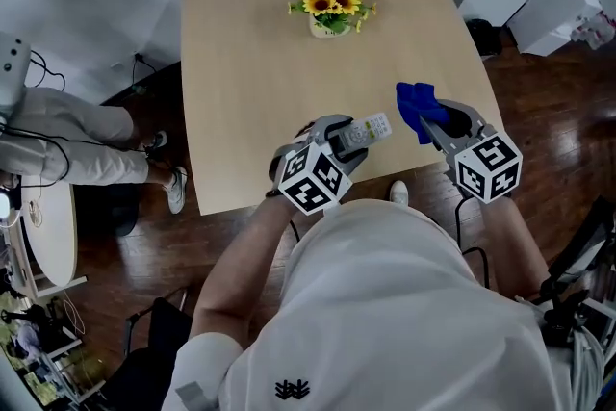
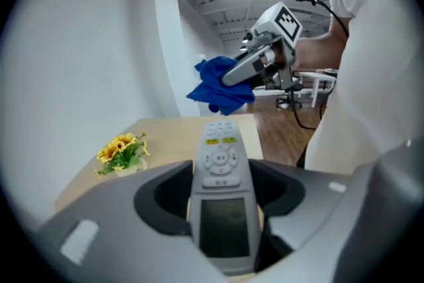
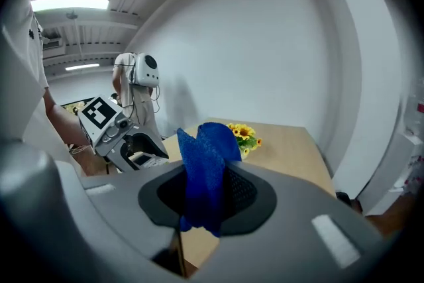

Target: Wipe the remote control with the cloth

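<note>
Left gripper [image 2: 222, 222], low centre in its own view, pinches the remote control [image 2: 221, 169] by its sides, button end pointing out over the table [image 1: 241, 63]. Right gripper [image 3: 209, 202] is clamped on the blue cloth [image 3: 204, 162], which is bunched upward. In the head view's middle right, cloth and remote sit near each other but apart. There, only the remote's button end shows beyond the gripper body.
</note>
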A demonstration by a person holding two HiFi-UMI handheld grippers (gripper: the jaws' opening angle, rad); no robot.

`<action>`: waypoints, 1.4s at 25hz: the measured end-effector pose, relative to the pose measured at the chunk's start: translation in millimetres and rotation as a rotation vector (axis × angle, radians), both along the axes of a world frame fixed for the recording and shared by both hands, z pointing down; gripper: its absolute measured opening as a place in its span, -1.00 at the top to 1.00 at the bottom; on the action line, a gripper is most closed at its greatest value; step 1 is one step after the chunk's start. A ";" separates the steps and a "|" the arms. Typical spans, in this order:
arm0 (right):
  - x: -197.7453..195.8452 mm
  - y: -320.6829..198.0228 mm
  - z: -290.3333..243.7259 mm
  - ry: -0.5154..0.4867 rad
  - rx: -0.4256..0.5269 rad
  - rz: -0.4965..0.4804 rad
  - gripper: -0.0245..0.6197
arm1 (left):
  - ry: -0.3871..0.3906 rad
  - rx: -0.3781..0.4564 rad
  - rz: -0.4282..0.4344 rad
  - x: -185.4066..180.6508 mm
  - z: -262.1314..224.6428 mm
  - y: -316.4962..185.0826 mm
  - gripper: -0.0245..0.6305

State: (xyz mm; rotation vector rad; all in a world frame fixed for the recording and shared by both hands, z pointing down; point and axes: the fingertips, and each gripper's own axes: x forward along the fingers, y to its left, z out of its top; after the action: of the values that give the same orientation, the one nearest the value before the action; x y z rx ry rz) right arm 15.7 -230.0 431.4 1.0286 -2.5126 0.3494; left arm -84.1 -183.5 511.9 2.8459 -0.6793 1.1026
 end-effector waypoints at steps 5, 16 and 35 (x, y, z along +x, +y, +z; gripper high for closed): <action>22.0 3.9 5.7 -0.005 -0.025 0.045 0.66 | -0.026 -0.021 -0.011 1.4 21.0 -19.3 0.08; 51.8 25.1 22.1 0.009 -0.090 0.091 0.66 | -0.155 -0.100 -0.023 -4.3 116.7 -77.0 0.08; 111.8 45.2 33.5 0.026 -0.176 0.257 0.66 | -0.233 -0.175 0.108 8.4 194.2 -100.3 0.08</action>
State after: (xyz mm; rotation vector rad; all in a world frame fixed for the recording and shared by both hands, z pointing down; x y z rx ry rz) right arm 127.5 -184.7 464.9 1.2763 -2.2816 0.6154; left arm -75.7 -283.8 706.1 2.6593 -0.4161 1.4483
